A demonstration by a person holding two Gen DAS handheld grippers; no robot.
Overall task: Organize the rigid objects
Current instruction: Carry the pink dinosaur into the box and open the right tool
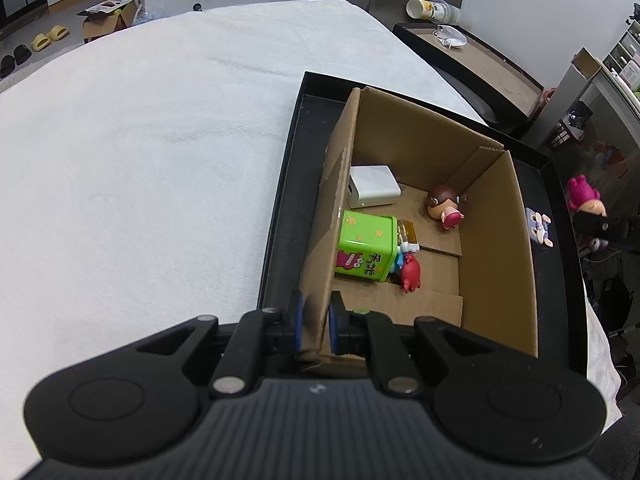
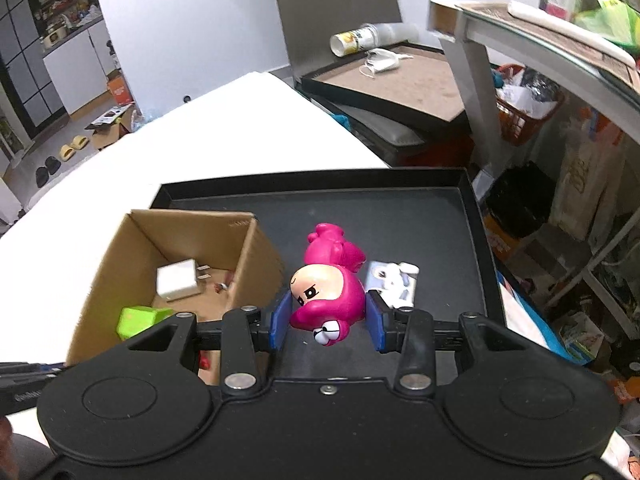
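My left gripper (image 1: 316, 320) is shut on the near left wall of the cardboard box (image 1: 496, 240), which stands in a black tray (image 1: 280, 208). Inside the box lie a white block (image 1: 374, 186), a green tin (image 1: 366, 246), a red crab toy (image 1: 412, 274) and a brown-haired figure (image 1: 444, 206). My right gripper (image 2: 328, 316) is shut on a pink figure (image 2: 332, 284) and holds it above the tray (image 2: 400, 220), right of the box (image 2: 180, 248). A small blue-white toy (image 2: 394, 280) lies on the tray beyond it; it also shows in the left wrist view (image 1: 540, 226).
The tray sits on a white cloth-covered table (image 1: 140, 160). Behind stand a second black tray with a brown bottom (image 2: 400, 80), a face mask (image 2: 380, 62) and a tipped cup (image 2: 352, 42). Cluttered shelves (image 2: 560, 60) stand at the right.
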